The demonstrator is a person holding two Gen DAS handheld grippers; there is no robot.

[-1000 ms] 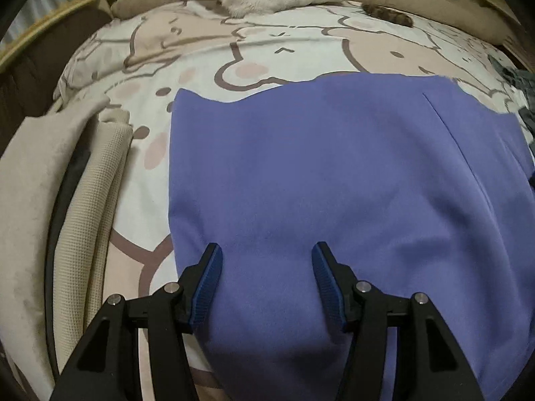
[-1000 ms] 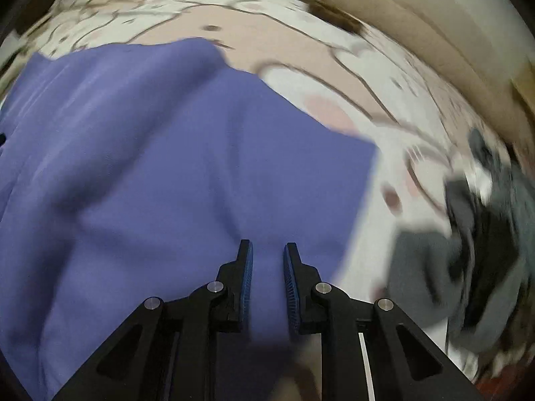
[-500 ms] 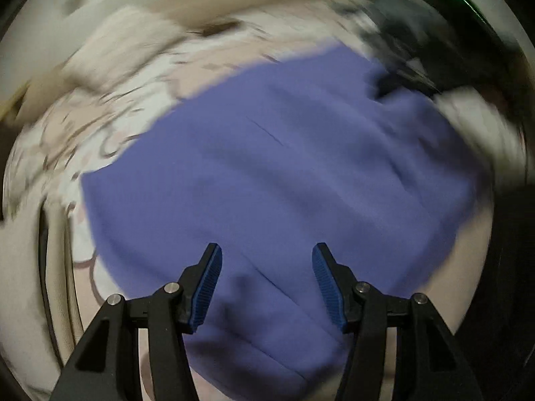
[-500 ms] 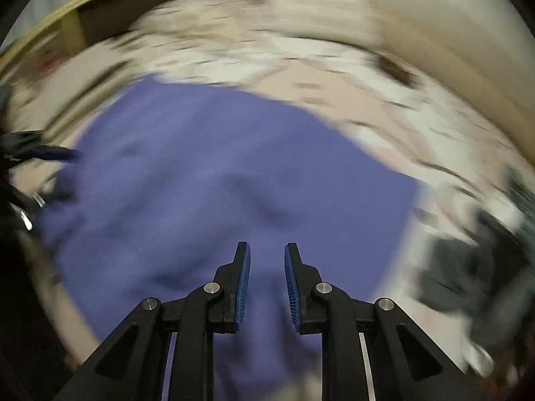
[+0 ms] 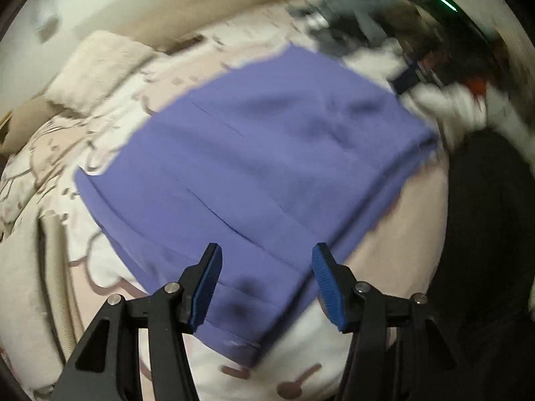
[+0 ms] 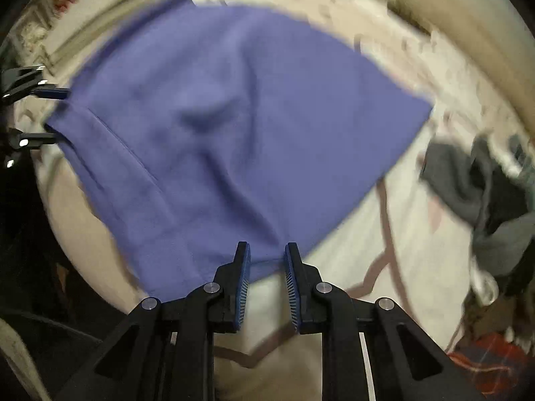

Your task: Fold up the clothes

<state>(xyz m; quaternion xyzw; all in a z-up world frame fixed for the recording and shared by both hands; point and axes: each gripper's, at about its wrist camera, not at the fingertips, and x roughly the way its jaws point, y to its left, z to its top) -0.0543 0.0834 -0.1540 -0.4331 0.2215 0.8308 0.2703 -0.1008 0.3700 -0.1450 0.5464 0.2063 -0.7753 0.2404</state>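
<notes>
A purple garment (image 5: 260, 167) lies folded flat on a bed with a cartoon-bear sheet (image 5: 60, 153). My left gripper (image 5: 265, 284) is open and empty, its blue pads just above the garment's near corner. In the right wrist view the same garment (image 6: 234, 127) fills the middle. My right gripper (image 6: 266, 267) is slightly open and empty at the garment's near edge. The left gripper's fingers (image 6: 36, 93) show at the far left of that view, beside the garment's other edge.
Folded beige clothes (image 5: 26, 284) lie left of the garment. A fluffy cream pillow (image 5: 97, 67) sits at the bed's head. A heap of grey and dark clothes (image 6: 485, 187) lies to the right. The bed edge drops into dark space (image 5: 485, 250).
Both grippers have swung round and pulled back toward the garment's near corners. The left view now looks across the garment from its left end. Neither gripper has changed its opening.
</notes>
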